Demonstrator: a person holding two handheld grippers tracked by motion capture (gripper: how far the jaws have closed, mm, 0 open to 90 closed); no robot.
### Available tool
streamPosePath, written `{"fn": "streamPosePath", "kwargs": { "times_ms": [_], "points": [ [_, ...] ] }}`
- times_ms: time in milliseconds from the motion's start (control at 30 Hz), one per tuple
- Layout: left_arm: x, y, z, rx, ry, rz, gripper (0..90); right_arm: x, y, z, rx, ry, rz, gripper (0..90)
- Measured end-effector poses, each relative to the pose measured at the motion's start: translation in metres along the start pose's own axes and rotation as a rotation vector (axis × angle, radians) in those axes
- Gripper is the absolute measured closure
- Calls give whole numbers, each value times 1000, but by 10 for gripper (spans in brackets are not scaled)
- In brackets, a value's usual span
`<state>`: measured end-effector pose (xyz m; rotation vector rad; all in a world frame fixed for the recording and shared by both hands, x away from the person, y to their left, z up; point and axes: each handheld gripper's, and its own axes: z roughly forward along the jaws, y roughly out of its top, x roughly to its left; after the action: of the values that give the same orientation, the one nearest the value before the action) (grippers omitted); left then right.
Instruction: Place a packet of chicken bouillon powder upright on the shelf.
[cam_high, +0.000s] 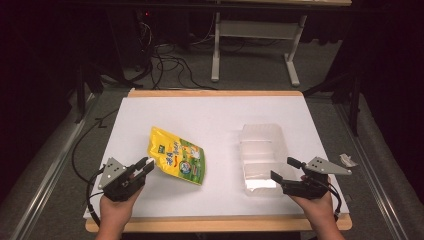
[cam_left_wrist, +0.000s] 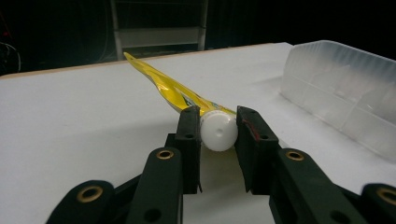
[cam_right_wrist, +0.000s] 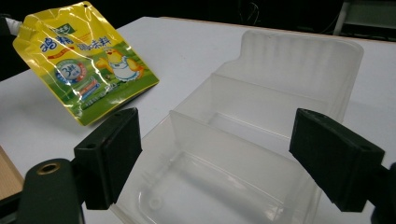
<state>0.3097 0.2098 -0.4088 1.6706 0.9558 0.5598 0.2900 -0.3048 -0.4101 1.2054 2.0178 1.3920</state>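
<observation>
Pouch (cam_high: 177, 160), yellow with green print and a white screw cap (cam_left_wrist: 218, 132), is the item in hand; it lies left of centre on the white desk (cam_high: 210, 112), its far corner lifted and its cap end raised toward the left hand-held gripper (cam_high: 142, 168).

Desk: a white sheet on a wooden board, carrying the pouch and a clear tray (cam_high: 262, 156), which stand well apart.

Tray: translucent plastic, divided into compartments by low walls, sitting right of centre. Every compartment that can be seen holds nothing.

Left hand-held gripper: in the left gripper view its jaws are clamped on the white cap from both sides, the pads pressing on it. The pouch body trails away from the cap, edge-on and tilted, with its lower edge apparently resting on the desk.

Right hand-held gripper (cam_high: 286, 170): jaws stand wide apart, holding nothing, poised at the near end of the tray with one jaw to each side of it in the right gripper view. No pad is seen touching the tray wall.

Assessment: the grasp on the pouch is made and the lift appears barely begun. Carrying the pouch across and setting it into the tray is judged to remain, as is any steadying of the tray
</observation>
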Motion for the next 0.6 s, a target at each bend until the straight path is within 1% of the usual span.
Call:
{"fn": "streamPosePath", "kwargs": {
  "times_ms": [133, 233, 267, 333, 367, 400, 500, 567, 600],
  "points": [
    [2, 2, -4, -22, 7, -3, 720, 1, 1, -1, -1, -4, -5, 171],
    [1, 4, -7, -36, 6, 0, 721, 2, 1, -3, -4, -9, -6, 171],
    [-1, 6, -8, -48, 7, 3, 721, 2, 1, -3, -4, -8, -10, 171],
    [-2, 7, -8, -54, 4, 0, 720, 2, 1, -2, -3, -8, -12, 171],
    [-5, 8, -8, -67, 3, 7, 720, 2, 1, -2, -2, -8, -10, 171],
    [-5, 8, -8, -67, 3, 7, 720, 2, 1, -2, -2, -8, -10, 171],
    [-13, 10, -8, -83, 3, 27, 720, 2, 0, -2, 0, -7, -3, 171],
    [-21, 11, -7, -102, 8, 31, 719, 1, 0, -2, -2, -9, 0, 171],
    [-21, 11, -7, -102, 8, 31, 719, 1, 0, -2, -2, -9, 0, 171]
  ]
}}
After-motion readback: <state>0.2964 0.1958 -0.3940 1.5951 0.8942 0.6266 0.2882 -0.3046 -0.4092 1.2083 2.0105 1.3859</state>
